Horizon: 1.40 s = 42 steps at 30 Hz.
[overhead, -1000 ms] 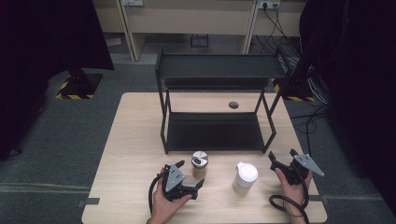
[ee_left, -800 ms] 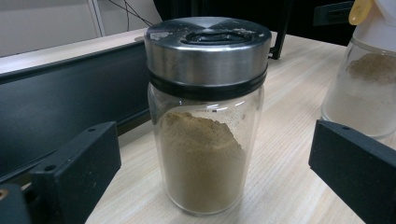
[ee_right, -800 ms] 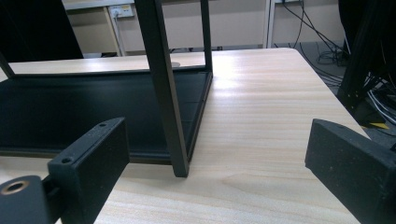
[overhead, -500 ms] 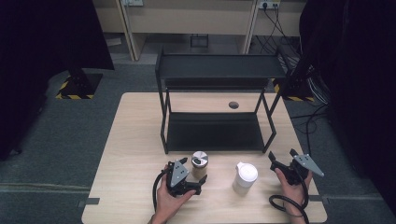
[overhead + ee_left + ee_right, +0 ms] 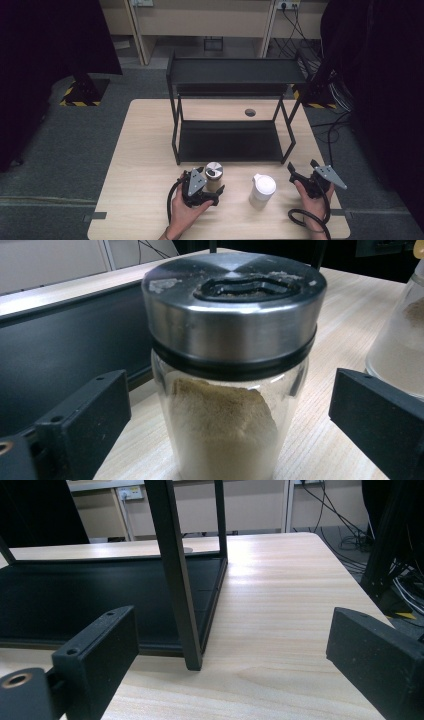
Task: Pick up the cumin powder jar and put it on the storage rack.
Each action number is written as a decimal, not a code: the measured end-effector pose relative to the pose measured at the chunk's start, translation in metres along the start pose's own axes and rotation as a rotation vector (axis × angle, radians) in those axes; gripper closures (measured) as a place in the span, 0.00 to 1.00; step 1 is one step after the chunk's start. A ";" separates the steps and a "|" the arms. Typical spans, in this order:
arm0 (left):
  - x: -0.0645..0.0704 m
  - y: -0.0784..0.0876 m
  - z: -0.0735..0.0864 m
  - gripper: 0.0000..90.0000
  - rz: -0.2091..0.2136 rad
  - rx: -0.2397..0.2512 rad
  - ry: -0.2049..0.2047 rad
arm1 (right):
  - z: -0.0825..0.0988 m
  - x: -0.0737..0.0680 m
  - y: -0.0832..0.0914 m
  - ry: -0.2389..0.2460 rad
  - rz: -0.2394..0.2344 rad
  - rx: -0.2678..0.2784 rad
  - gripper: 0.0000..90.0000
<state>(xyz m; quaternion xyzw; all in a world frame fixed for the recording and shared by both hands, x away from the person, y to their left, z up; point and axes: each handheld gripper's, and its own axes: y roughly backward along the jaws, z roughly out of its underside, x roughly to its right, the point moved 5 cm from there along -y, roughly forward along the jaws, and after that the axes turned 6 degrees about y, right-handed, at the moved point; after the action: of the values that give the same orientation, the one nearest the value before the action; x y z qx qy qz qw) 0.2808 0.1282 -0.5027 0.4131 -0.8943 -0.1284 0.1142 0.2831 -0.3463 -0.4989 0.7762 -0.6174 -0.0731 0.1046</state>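
Note:
A glass spice jar (image 5: 214,173) with a steel shaker lid stands on the wooden table (image 5: 145,145), just in front of the black two-tier rack (image 5: 235,75). It holds pale brown powder (image 5: 225,430). My left gripper (image 5: 209,183) is open, and the jar (image 5: 230,340) stands between its jaws with a gap on each side. To the right stands a second jar (image 5: 263,190) with a white lid, its frosted side (image 5: 400,340) in the left gripper view. My right gripper (image 5: 302,168) is open near the table's right edge with nothing in it (image 5: 230,655), facing the rack's front right leg (image 5: 177,580).
The rack's lower shelf (image 5: 227,140) lies low over the table, its upper shelf well above. A round cable hole (image 5: 250,112) sits behind it. Cables trail from both grippers. Bare table lies left of the rack (image 5: 145,145) and right of its leg (image 5: 280,595).
My left gripper has edged a little forward and to the right, bringing its jaws around the steel-lidded jar. The right gripper and both jars have stayed in place.

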 end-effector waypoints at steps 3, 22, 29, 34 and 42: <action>0.000 -0.003 -0.001 0.04 0.005 -0.004 0.006 | 0.000 0.000 0.000 0.004 -0.001 -0.002 0.08; -0.003 -0.009 -0.007 0.34 0.009 -0.033 0.026 | 0.000 -0.001 0.000 0.013 -0.003 0.001 0.09; -0.003 -0.009 -0.006 0.34 0.013 -0.031 0.024 | 0.000 -0.002 0.000 0.021 -0.003 -0.003 0.09; -0.005 -0.009 -0.006 0.34 0.025 -0.030 0.030 | -0.001 -0.002 0.000 0.020 -0.003 -0.005 0.09; -0.006 0.001 -0.014 0.35 0.030 0.034 0.034 | -0.001 -0.001 -0.001 0.019 -0.008 -0.008 0.10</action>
<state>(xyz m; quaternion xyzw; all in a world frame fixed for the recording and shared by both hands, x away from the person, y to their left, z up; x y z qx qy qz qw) 0.2882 0.1319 -0.4902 0.4037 -0.9004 -0.1043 0.1241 0.2839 -0.3454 -0.4980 0.7789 -0.6130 -0.0687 0.1133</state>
